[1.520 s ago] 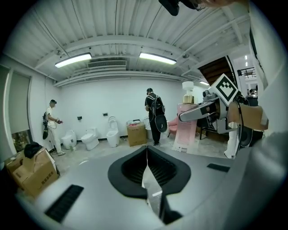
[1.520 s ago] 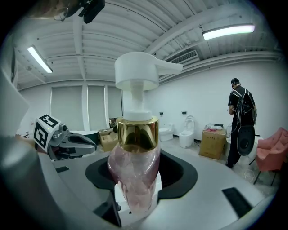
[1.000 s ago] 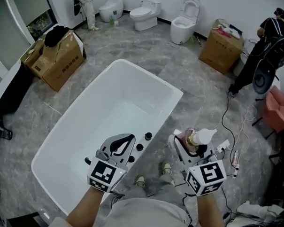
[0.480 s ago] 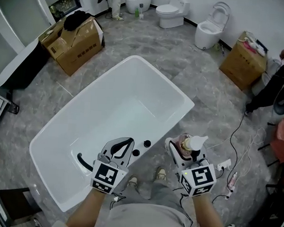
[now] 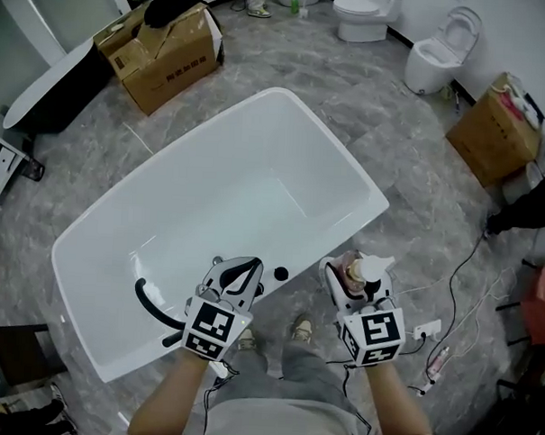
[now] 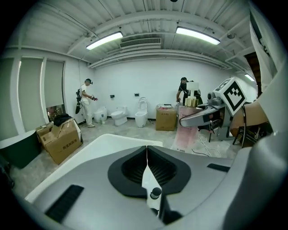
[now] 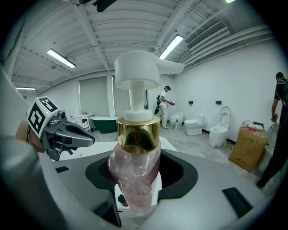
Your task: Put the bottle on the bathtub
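A clear pink pump bottle (image 7: 135, 170) with a gold collar and white pump head sits upright between the jaws of my right gripper (image 5: 353, 280), which is shut on it. In the head view the bottle (image 5: 357, 270) hangs over the floor just right of the white bathtub (image 5: 100, 250), near its rim with the black knobs (image 5: 280, 274). My left gripper (image 5: 237, 275) is over that near rim, jaws shut with nothing in them. In the left gripper view the jaws meet in a thin line above the tub rim (image 6: 108, 141).
A black faucet spout (image 5: 151, 306) curves over the tub's near-left rim. Cardboard boxes (image 5: 167, 50) stand behind the tub, another (image 5: 494, 132) at right. Toilets (image 5: 433, 52) line the far wall. Cables and a power strip (image 5: 425, 331) lie on the floor at right.
The head view has swung left and closer over the tub. Both grippers moved slightly toward the tub's near rim; the bottle stays held in the right one.
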Motion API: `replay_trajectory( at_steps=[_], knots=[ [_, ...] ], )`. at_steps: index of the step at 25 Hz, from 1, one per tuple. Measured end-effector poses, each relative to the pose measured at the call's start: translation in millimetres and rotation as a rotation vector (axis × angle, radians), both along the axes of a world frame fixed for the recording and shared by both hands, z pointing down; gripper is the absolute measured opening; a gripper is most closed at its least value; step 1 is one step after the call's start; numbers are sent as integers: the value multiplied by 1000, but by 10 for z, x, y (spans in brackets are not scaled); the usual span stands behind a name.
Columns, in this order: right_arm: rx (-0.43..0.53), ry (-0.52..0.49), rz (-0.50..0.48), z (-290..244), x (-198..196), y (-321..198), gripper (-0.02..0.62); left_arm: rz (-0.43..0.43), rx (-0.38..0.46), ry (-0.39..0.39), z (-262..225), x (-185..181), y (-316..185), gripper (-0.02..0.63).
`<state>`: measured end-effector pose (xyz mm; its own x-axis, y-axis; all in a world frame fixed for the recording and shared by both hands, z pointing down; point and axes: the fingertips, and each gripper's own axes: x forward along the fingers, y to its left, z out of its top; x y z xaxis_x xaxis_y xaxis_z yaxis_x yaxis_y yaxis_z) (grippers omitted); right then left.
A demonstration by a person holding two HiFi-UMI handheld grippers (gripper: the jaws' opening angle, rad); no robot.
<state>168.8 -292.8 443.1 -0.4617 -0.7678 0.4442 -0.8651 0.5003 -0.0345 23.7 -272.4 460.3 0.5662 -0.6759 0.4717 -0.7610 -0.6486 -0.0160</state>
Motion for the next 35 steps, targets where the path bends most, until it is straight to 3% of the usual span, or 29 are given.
replay_trajectory(
  at_steps=[12,17,35],
  knots=[
    [30,10,-14,631,-141,-297,250,-7,-37,-22,536,-64,-236,20],
    [48,16,-26,962,-200,-356,250,31,-35,10,797,-6,-307,20],
    [39,47,-67,2170,-362,-465,250,47,-88,-40,1971,-54,-450,20]
  ],
)
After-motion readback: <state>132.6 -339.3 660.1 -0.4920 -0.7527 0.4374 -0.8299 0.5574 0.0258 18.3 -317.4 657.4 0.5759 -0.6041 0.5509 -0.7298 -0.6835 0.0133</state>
